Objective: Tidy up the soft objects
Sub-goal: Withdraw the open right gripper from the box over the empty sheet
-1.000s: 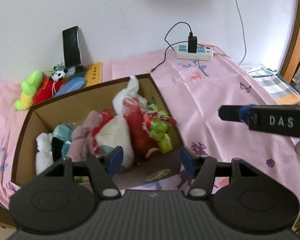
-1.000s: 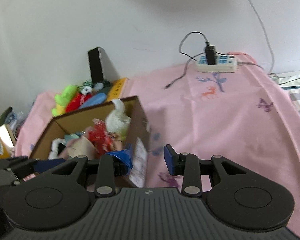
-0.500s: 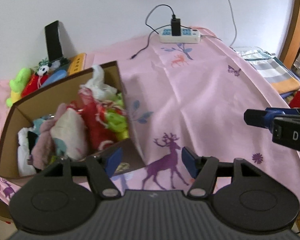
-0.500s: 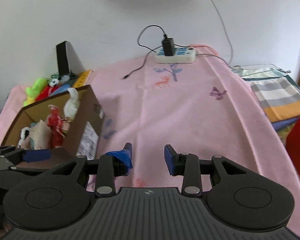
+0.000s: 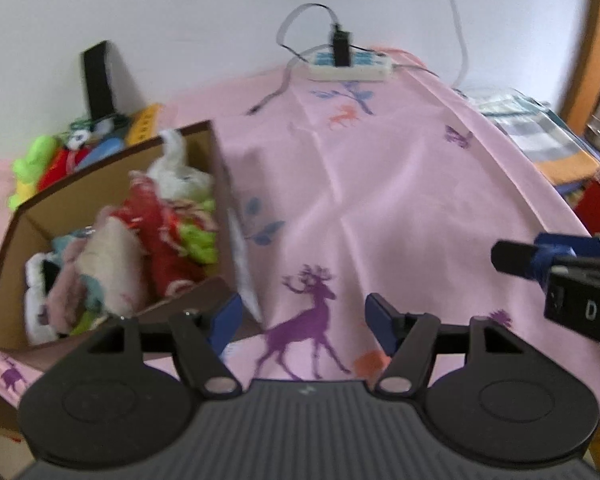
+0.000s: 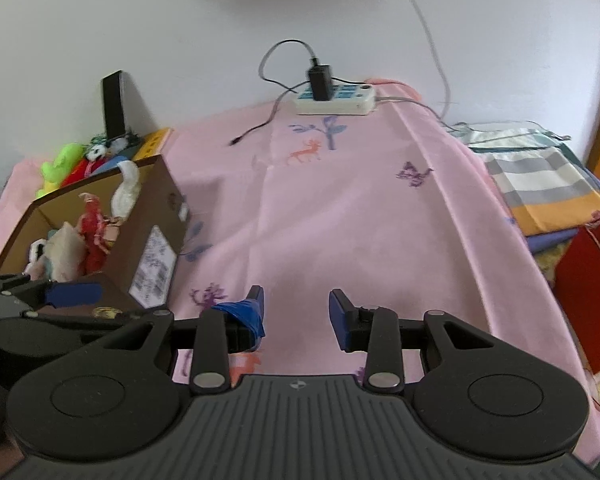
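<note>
Both your grippers are empty over the pink cloth (image 6: 340,208): left gripper (image 5: 302,320) spread wide, right gripper (image 6: 296,312) partly apart. The soft toys (image 5: 156,224) sit piled in the cardboard box (image 5: 60,196) at left.

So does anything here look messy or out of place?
A few soft toys lie outside the cardboard box, bunched behind it by the wall, while the rest are heaped inside. A loose charger cable trails from the power strip across the pink cloth. Nothing looks spilled or broken.
</note>
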### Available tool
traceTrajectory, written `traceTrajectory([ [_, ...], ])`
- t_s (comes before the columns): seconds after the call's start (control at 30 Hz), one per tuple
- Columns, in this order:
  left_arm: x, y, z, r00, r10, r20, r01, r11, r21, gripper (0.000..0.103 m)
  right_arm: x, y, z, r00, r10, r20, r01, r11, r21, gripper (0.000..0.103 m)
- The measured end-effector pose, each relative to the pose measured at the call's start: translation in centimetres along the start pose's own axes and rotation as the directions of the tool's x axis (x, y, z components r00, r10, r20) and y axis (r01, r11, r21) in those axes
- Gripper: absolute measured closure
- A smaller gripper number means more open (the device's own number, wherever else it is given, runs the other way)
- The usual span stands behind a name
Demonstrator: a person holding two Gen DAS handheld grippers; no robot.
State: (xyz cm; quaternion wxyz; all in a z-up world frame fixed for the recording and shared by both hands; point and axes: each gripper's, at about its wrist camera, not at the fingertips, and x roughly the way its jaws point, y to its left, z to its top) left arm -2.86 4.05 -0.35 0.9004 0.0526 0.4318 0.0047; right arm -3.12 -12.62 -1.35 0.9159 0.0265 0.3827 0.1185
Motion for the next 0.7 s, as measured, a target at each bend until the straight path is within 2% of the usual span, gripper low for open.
traceTrajectory([
  [0.33, -1.8, 7.7, -0.9, 0.993, 0.113, 0.014, -0.109, 0.982, -0.153, 0.035, 1.1, 6.9, 0.9, 0.996, 0.088, 0.002, -0.087, 0.992, -0.094, 0.084],
  [0.5, -3.2, 11.6, -1.4, 0.989, 0.127, 0.073, -0.110, 0.973, -0.203, 0.035, 1.4, 10.7, 1.3, 0.994, 0.108, 0.005, -0.107, 0.986, -0.131, 0.084],
  [0.6, -3.9, 13.6, -1.8, 0.985, 0.141, 0.102, -0.115, 0.967, -0.228, 0.039, 1.4, 12.6, 1.5, 0.992, 0.123, 0.017, -0.120, 0.982, -0.148, 0.084],
  [0.7, -4.0, 15.2, -2.0, 0.978, 0.175, 0.110, -0.145, 0.961, -0.237, 0.037, 1.5, 13.8, 1.6, 0.992, 0.121, 0.030, -0.115, 0.980, -0.165, 0.084],
])
